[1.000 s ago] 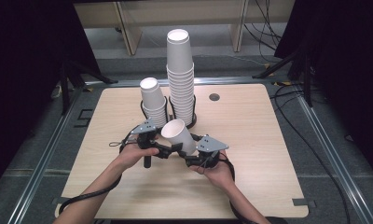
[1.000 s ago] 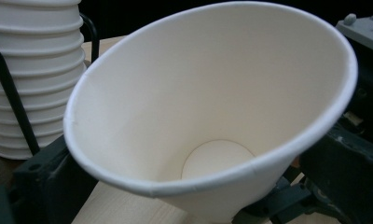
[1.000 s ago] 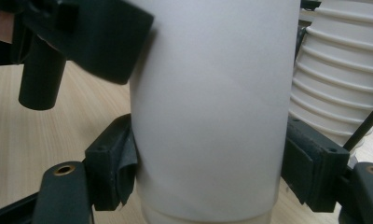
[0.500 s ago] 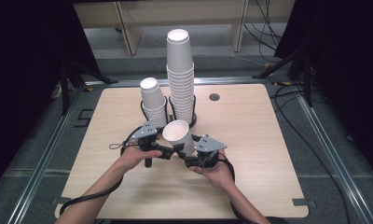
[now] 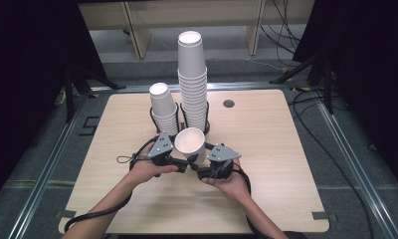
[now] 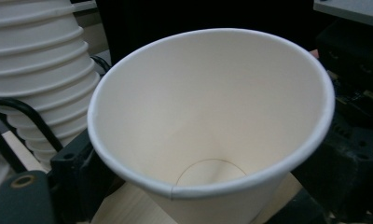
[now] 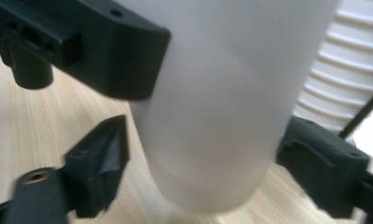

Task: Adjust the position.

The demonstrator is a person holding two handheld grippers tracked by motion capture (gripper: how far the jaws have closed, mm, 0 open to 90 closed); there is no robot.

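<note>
Standing on the worktop (image 5: pixel 286 164) are a tall stack of cups (image 5: pixel 192 79) and a shorter stack (image 5: pixel 163 107), just behind the hands. A single paper cup (image 5: pixel 189 144) is held tilted between both tools. It is clamped by the left hand-held gripper (image 5: pixel 179 164), whose jaws have just been closing; the right hand-held gripper (image 5: pixel 199 172) has just released, its jaws spread beside the cup.

Even overhead light brightens the surface (image 5: pixel 266 164); the surroundings fall into deep shadow. The high view is soft but clear. The right gripper view is motion-blurred, its cup (image 7: pixel 222 102) washed out.
</note>
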